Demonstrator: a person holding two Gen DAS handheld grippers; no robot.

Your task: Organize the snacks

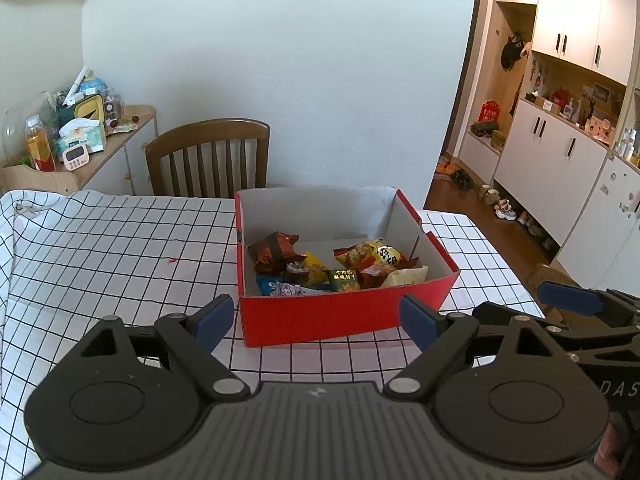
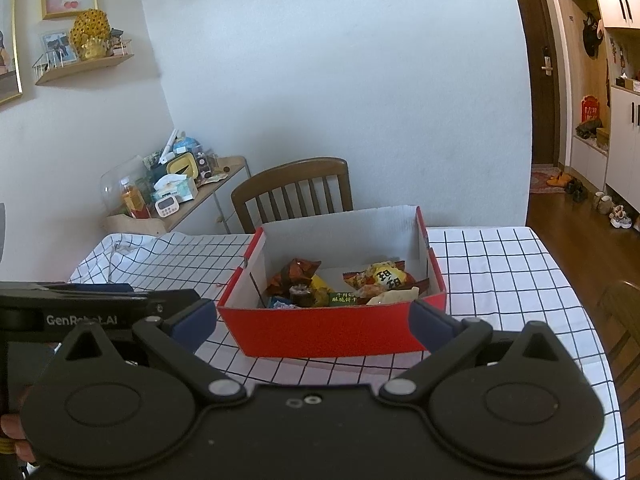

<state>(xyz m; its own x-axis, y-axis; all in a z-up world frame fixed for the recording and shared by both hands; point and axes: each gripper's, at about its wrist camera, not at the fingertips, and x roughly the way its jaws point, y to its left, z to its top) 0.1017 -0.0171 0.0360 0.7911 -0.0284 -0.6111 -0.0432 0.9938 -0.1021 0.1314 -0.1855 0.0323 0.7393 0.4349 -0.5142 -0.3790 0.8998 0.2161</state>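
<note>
The red box (image 1: 320,320) sits on the checked tablecloth (image 1: 120,240), and the snack packets (image 1: 340,264) lie in a heap inside it. No packet shows outside the box, so the tidying looks almost done or not begun. The left gripper (image 1: 316,318) and the right gripper (image 2: 312,322) hang just in front of the box, jaws wide apart and empty. Next, I think, one must reach down into the box and pinch a packet.

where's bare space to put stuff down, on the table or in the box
Bare tablecloth lies left of the red box, and a strip right of it. Inside, the back half by the far wall is bare; the snack packets crowd the front.
</note>
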